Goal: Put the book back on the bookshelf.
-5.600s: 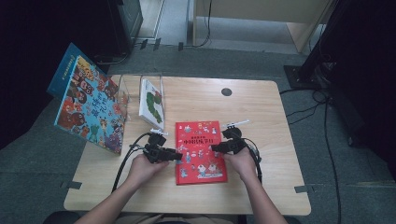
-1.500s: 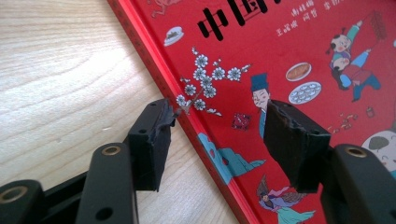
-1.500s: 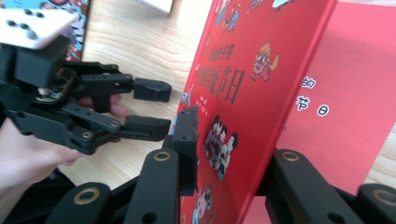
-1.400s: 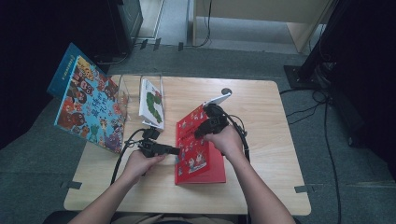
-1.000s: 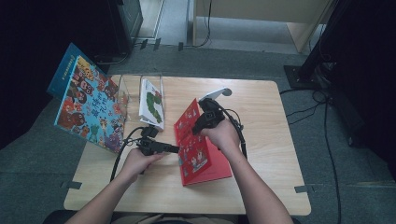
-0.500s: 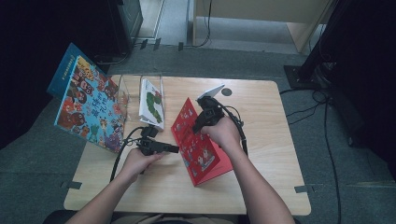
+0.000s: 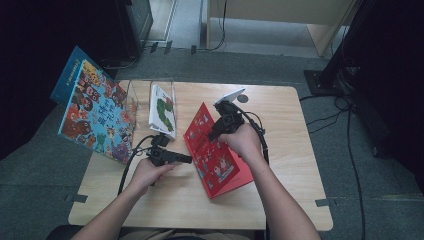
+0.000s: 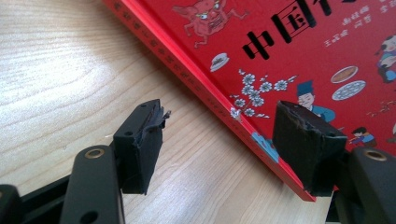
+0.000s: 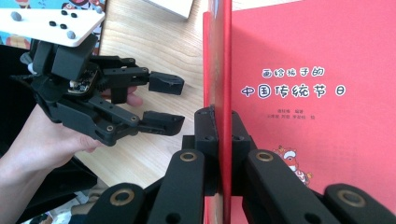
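The wooden bench (image 7: 280,200) carries three picture books, and the red one (image 7: 215,155) is the one being worked on: it lies mid-bench with its cover tilted up off the wood, probably so it can be stood on edge or turned over. To its left a white book with a green caterpillar (image 7: 164,111) sits in a clear stand, which may be where the red one is headed. At the bench's left edge a big colourful book (image 7: 95,112) leans upright, out of the way. The right gripper (image 7: 216,131) has its jaws pressed together on the red cover's upper edge, pinching the board to lift it. The left gripper (image 7: 187,159) waits just beside the spine, its jaws spread and just now widening, nothing gripped, likely ready to steady that edge.
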A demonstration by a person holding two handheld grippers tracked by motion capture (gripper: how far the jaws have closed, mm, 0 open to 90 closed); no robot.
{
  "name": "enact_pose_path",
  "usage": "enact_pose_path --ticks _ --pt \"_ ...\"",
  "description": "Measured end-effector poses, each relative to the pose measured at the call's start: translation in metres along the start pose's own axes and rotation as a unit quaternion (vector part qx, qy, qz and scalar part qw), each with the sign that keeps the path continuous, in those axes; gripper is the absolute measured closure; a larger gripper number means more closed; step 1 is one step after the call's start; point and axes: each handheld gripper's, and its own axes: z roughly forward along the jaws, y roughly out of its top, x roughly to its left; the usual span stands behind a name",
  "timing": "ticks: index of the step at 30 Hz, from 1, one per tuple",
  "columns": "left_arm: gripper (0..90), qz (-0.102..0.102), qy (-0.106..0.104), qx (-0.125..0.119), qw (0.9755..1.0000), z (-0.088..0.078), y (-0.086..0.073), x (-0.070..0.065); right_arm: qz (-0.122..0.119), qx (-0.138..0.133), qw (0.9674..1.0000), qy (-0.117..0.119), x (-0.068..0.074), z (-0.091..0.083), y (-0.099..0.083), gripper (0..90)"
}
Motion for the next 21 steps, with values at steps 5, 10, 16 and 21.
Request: enact_pose_path --ticks 5,10,16,21 --pt "31.9 0.003 -0.005 0.000 1.0000 0.000 0.002 -0.002 -0.004 -0.003 1.0000 0.005 -0.001 -0.008 -0.002 88.0" --pt "30.8 0.001 -0.007 -0.002 1.0000 0.002 0.009 -0.004 -0.008 -0.012 0.9998 0.014 -0.004 -0.016 -0.005 88.0" --pt "28.1 0.013 -0.003 -0.005 0.9999 0.004 0.015 -0.008 -0.010 -0.023 0.9993 0.028 -0.008 -0.025 -0.008 88.1" --pt "27.9 0.013 -0.009 -0.009 0.9998 0.004 0.020 -0.010 -0.014 -0.028 0.9990 0.033 -0.008 -0.029 -0.010 88.1"
